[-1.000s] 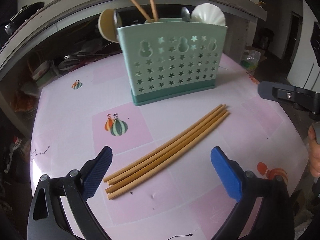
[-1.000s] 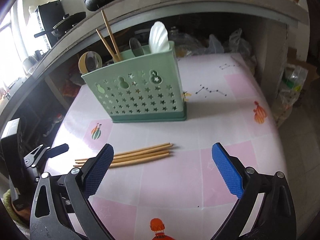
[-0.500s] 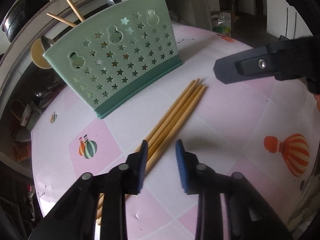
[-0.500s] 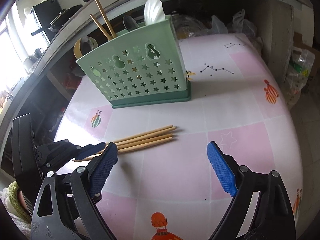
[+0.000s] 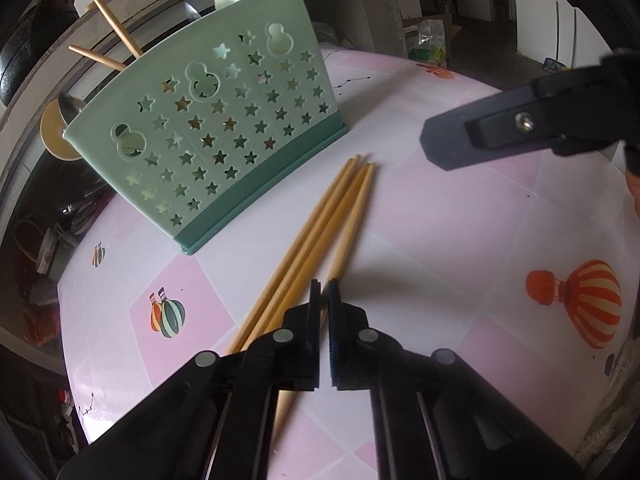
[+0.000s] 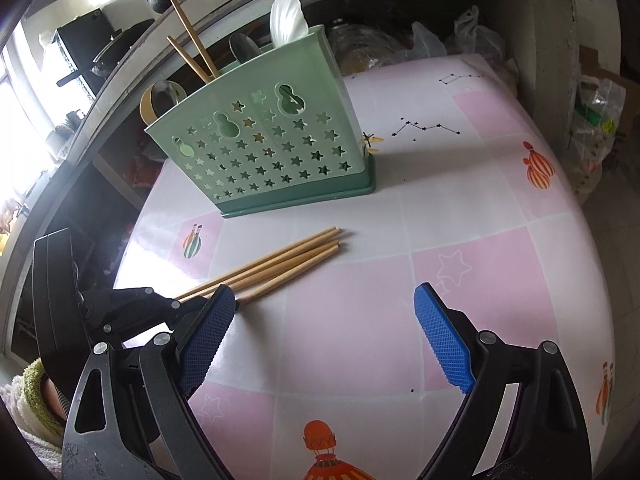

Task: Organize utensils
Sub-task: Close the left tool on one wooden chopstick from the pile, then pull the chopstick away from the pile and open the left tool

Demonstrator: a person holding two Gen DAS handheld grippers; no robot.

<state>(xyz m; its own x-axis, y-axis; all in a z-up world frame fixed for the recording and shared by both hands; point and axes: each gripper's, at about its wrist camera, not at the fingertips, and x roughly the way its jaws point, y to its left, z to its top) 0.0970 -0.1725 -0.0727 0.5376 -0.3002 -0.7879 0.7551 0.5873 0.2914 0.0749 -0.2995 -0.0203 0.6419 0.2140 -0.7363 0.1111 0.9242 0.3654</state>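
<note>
The left gripper [image 5: 324,292] is seen nearly closed low over the table [image 5: 460,248], its jaws pinched on one chopstick [image 5: 352,224] of four lying together. That chopstick is the rightmost in the left wrist view, and its near end passes between the pads. The right gripper [image 6: 324,336] is held wide open above the pink-and-white table, with nothing between its blue pads [image 6: 444,340]. Beyond the chopsticks, a green holder [image 6: 264,152] with star holes is stood upright, already filled with two more chopsticks [image 6: 192,48] and spoons.
</note>
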